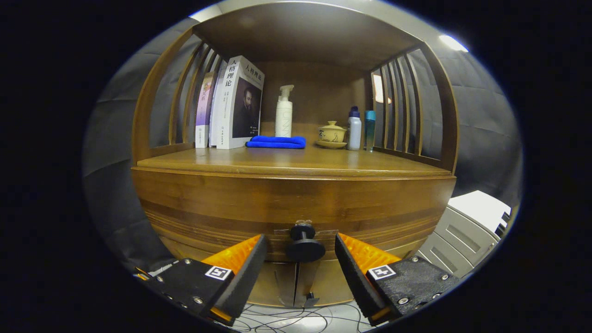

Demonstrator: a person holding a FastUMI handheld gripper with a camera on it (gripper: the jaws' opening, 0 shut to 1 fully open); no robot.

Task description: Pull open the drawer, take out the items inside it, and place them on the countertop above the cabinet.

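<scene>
A wooden cabinet (296,194) spreads wide beyond the gripper (300,249), its drawer (231,203) closed. The jaws stand apart, one on each side of the drawer's black knob (305,244), which sits between them without either touching it. Above the drawer front, the tabletop (323,162) lies under a slatted shelf surround. Farthest left beyond the jaws stand books (231,104); the front cover carries large Chinese characters, "人格理论", and a portrait. Just beside them lies a folded blue cloth (276,142), with a white pump bottle (284,113) upright behind it; its lettering is too faint to read. Right of that sits a lidded cup (332,134) on a saucer, then a white bottle (354,129) and a teal bottle (369,127) close together. A white unit (467,226) stands outside the right jaw. Cables (296,319) trail on the floor below the knob.
</scene>
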